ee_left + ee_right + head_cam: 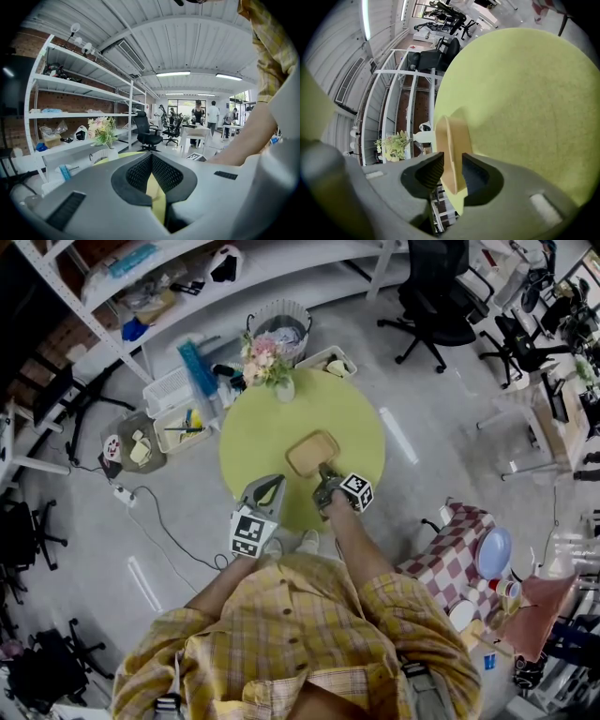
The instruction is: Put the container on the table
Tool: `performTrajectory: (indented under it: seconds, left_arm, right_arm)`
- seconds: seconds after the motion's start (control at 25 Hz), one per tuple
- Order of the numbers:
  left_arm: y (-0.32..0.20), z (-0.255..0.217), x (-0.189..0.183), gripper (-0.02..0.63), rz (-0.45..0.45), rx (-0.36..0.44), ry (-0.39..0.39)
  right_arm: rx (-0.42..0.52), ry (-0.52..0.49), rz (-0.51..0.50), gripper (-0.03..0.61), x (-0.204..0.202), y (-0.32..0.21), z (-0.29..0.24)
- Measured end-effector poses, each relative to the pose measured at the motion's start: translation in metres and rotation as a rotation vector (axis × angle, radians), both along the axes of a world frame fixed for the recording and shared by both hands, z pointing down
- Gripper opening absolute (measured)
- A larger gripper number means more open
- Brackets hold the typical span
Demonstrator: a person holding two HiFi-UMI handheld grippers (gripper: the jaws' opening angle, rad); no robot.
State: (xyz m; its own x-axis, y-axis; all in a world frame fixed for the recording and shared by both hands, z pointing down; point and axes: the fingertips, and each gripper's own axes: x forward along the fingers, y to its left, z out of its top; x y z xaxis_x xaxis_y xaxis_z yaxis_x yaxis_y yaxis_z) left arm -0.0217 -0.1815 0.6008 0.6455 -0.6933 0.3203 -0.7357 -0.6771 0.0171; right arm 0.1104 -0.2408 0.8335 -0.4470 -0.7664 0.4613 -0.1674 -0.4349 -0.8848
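Head view: a person's yellow checked shirt point(281, 634) fills the 6 o'clock edge, and both forearms reach toward 12 o'clock over a round yellow-green bench point(262, 427).
Left claw point(275, 482): it hangs over the bench's 7 o'clock rim, with its marker cube point(247, 533) on the side toward the person. In the left gripper view point(151, 161) the ribbed pads point(166, 173) meet at their tips with nothing between them. Only the bench top shows through the slit below.
Right claw point(323, 472): it sits at the container's 6 o'clock edge. In the right gripper view point(449, 171) the jaws stand apart astride the container's near rim. A clear gap shows beside the 9 o'clock pad, and I cannot tell whether the other pad touches the wall.
Container point(313, 453): tan, shallow and rounded-square, it rests flat on the bench close to the centre, slightly toward 5 o'clock. In the right gripper view point(452, 136) it appears nearly edge-on.
Flowers point(265, 360): a small vase of them stands at the bench's 11 o'clock rim.
Crates point(178, 404): they lie on the floor at the bench's 10 o'clock.
Office chair point(436, 296): black, well beyond the bench at 1 o'clock.
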Motion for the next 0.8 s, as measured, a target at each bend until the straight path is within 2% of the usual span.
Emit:
performTrajectory:
  seconds: [0.52,0.8]
  left_arm:
    - [0.005,-0.004,0.005,0.005,0.01,0.008,0.013]
    - [0.01,-0.009,0.007,0.005,0.027,0.018,0.018]
  right_arm:
    - [0.066,-0.075,0.059,0.109,0.0,0.014,-0.02]
    - [0.083,-0.07,0.053,0.094,0.0,0.026,-0.031]
